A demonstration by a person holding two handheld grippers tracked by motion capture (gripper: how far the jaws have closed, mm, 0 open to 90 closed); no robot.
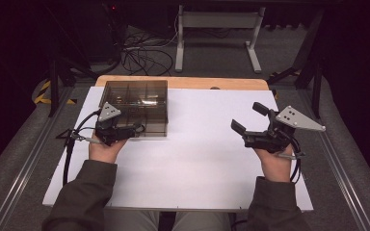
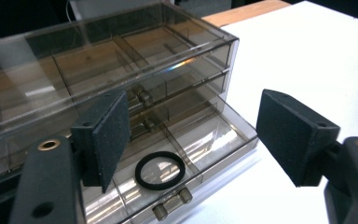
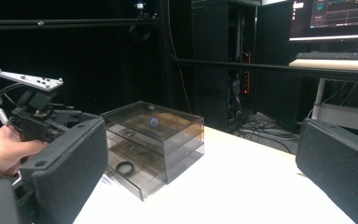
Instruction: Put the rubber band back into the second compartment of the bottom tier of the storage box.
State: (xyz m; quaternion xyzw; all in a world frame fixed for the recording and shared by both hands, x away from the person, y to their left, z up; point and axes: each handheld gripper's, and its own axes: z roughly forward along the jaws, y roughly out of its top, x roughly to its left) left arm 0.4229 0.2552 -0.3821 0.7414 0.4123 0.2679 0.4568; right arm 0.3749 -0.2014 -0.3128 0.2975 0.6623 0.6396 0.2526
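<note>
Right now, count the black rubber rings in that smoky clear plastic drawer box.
1. The black rubber ring lies flat in the pulled-out bottom drawer, beside its front wall. Reflections may hide others in the closed drawers.

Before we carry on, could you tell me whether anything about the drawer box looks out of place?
Only the bottom drawer of the clear drawer box stands pulled out, with a black ring lying flat inside. The left claw hangs open above it, not touching. Nothing looks spilled or damaged.
</note>
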